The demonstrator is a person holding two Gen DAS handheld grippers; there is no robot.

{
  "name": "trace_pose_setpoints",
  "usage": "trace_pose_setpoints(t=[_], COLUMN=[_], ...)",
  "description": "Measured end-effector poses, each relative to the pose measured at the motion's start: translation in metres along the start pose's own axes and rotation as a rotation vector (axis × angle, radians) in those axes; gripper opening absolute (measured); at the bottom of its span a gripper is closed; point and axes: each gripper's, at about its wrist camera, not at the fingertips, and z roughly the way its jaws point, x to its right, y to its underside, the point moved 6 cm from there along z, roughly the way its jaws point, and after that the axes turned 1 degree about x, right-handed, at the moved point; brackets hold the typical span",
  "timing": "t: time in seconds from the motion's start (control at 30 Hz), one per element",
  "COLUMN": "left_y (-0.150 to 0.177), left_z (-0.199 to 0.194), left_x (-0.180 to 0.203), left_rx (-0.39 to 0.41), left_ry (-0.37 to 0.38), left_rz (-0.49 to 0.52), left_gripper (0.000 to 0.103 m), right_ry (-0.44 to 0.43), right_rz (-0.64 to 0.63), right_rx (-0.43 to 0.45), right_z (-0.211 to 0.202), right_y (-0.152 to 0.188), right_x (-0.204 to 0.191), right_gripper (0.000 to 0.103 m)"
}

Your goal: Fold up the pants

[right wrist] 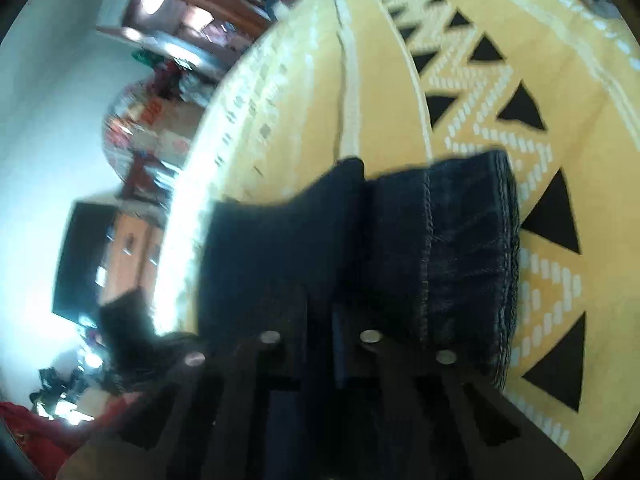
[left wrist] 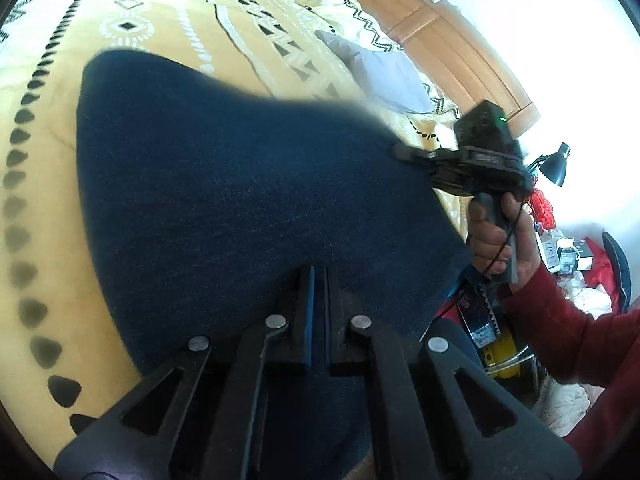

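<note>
Spreading under everything is my bed's yellow patterned bedspread point(left wrist: 168, 12), with plenty of bare cover beyond the cloth's far edge. Wooden cupboards point(left wrist: 452, 36) line the wall past a grey pillow point(left wrist: 384, 72). Lifted above the bedspread, the dark blue pants point(left wrist: 240, 184) hang between my grippers. My left gripper point(left wrist: 318, 280) is clamped narrow on the near edge; my right gripper point(left wrist: 404, 152) pinches the hem point(right wrist: 472, 240) side. A black lamp point(left wrist: 556, 164) stands beyond.
</note>
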Motion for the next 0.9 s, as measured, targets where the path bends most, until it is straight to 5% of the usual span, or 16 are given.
trace_pose_setpoints(t=[0.17,0.43,0.53,0.6,0.67,0.9], left_y=[-0.007,-0.008,-0.017,-0.024,-0.026,-0.027], left_z=[0.005,0.006,-0.014,-0.034,-0.041,-0.012], left_x=[0.006,-0.004,-0.008,-0.02,-0.036,-0.07], left_rx=[-0.004,-0.017,0.037,0.107,0.127,0.05], left_ry=[0.014,-0.02,-0.03,-0.063,-0.087,-0.055], left_rz=[0.016,-0.01,-0.033,-0.062,-0.103,-0.2], left_gripper=[0.005,0.006,0.022,0.052,0.054,0.057], right_ry=[-0.013,0.04,0.105,0.124,0.1,-0.067], right_rz=[0.02,0.049,0.008,-0.003,0.015,0.143], right_rx=[0.107,0.116,0.116,0.134,0.125,-0.09], right_z=[-0.05,-0.051,-0.058,-0.071,-0.081,-0.04], right_y=[-0.009,-0.003,0.002,0.001,0.001,0.019], right_x=[0.013,0.046,0.047,0.045,0.048,0.071], right_gripper=[0.009,0.012,0.024,0.026,0.049,0.049])
